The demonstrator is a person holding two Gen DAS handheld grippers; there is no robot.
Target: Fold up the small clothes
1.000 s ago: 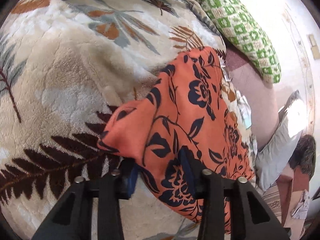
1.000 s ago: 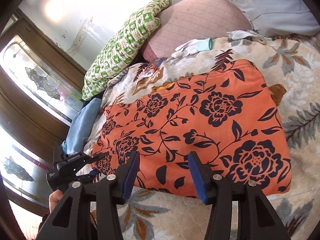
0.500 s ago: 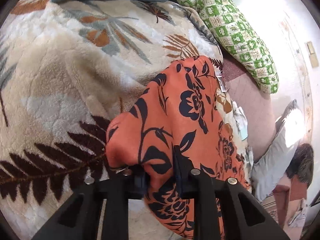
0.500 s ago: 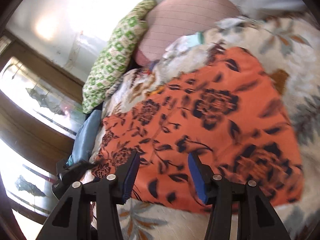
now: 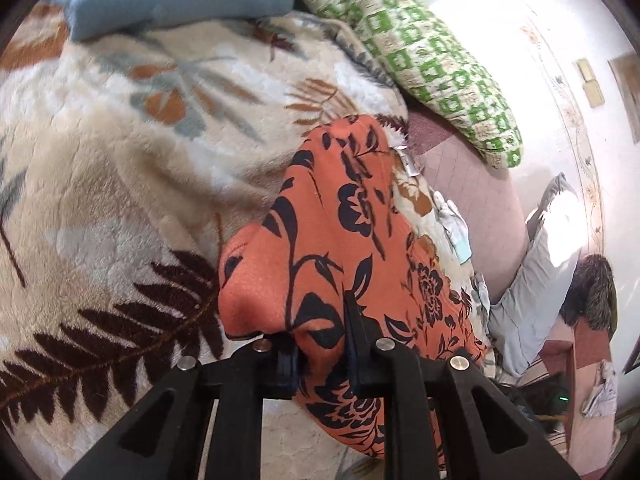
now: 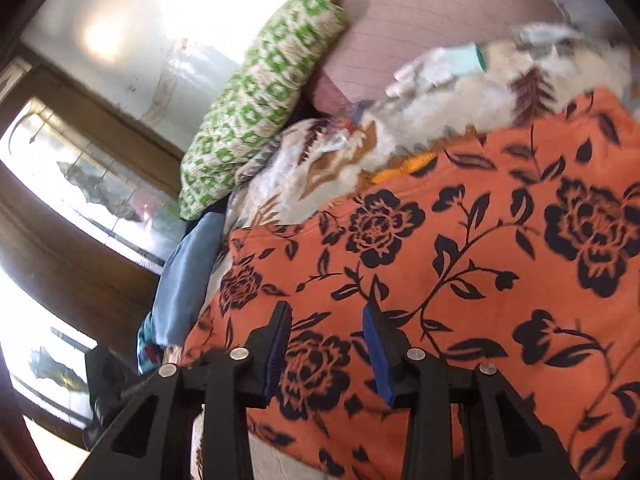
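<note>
On fuzzy leaf-print blanket (image 5: 120, 184): left gripper (image 5: 320, 344) pinching orange floral cloth (image 5: 340, 240), right gripper (image 6: 326, 344) closing over it ungripped, could slip and bunch.

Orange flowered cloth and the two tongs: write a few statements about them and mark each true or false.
1. The left tongs pinch a fold of the orange cloth. True.
2. The right tongs hang over bare blanket. False: orange cloth lies beneath and between them, and they are closing.
3. A green patterned pillow lies beyond the cloth. True.
4. The cloth is plain orange. False: it bears dark flowers.
</note>
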